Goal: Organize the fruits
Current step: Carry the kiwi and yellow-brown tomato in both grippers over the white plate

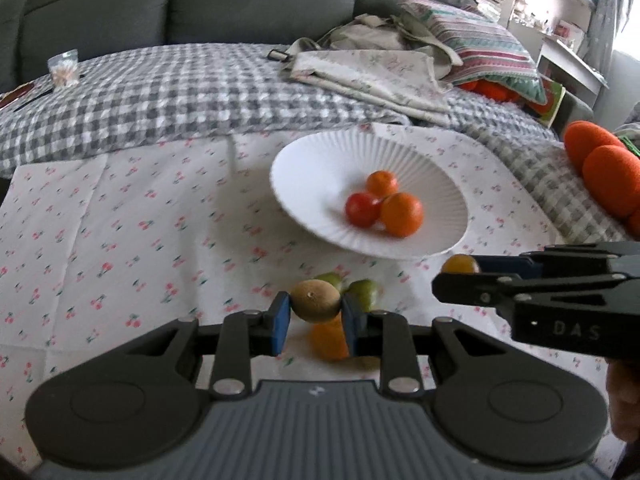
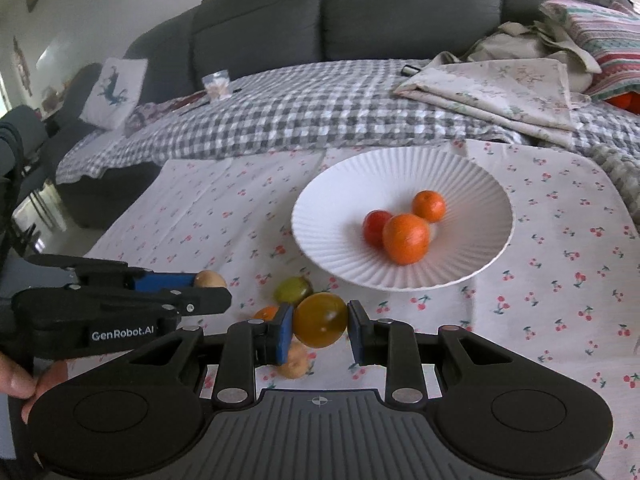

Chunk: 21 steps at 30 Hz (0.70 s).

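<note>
My left gripper (image 1: 316, 312) is shut on a brown kiwi (image 1: 316, 300), held above the cherry-print cloth. My right gripper (image 2: 320, 328) is shut on a yellow-orange tomato-like fruit (image 2: 320, 319); it also shows in the left wrist view (image 1: 460, 265). A white ribbed bowl (image 2: 340, 200) ahead holds two oranges (image 2: 406, 238) and a red tomato (image 2: 374, 226). On the cloth below the grippers lie green fruits (image 1: 366, 292), an orange fruit (image 1: 330, 340) and a pale fruit (image 2: 294, 360).
The cherry-print cloth (image 1: 120, 240) lies on a grey checked blanket (image 1: 180, 96). Folded cloths and a striped pillow (image 1: 480, 40) sit behind the bowl. Orange plush shapes (image 1: 604, 168) are at the right. A grey sofa (image 2: 360, 8) is at the back.
</note>
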Tool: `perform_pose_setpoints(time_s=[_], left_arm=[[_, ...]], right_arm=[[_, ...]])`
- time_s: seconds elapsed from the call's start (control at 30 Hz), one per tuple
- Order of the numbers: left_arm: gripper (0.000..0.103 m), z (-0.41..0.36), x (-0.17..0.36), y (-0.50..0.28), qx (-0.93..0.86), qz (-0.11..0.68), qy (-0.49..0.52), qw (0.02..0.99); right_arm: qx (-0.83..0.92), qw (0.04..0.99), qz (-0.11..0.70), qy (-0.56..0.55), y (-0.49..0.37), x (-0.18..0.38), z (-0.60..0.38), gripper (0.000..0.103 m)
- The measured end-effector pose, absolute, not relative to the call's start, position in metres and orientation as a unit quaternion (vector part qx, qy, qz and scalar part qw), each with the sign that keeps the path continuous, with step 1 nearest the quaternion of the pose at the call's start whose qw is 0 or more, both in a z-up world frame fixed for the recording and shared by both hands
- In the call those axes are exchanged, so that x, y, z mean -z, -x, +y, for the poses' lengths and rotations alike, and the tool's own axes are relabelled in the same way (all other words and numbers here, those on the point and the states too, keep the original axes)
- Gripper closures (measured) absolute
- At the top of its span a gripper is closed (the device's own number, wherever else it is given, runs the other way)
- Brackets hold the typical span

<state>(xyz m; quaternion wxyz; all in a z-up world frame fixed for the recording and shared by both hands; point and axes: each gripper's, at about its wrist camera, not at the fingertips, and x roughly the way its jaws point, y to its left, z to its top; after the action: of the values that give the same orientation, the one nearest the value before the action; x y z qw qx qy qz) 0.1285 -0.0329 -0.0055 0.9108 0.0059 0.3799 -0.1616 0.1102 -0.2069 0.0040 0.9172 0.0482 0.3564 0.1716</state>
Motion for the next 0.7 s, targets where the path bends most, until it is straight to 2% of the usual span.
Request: perform_pose_setpoints(time_s=[0.47,0.7], left_arm=[[0.077,-0.051,-0.004,-0.173,0.139,0.359,0.013,0.923],[0.077,-0.062,0.007,-0.188,0.149,0.338,-0.018,0.929]], right_arm=[[-0.09,0.932,0.334,-0.111,-0.144,-0.017,-0.268,0.075],[-0.063,0.926,0.345,-0.136,-0.164,-0.008,-0.291,0.075]])
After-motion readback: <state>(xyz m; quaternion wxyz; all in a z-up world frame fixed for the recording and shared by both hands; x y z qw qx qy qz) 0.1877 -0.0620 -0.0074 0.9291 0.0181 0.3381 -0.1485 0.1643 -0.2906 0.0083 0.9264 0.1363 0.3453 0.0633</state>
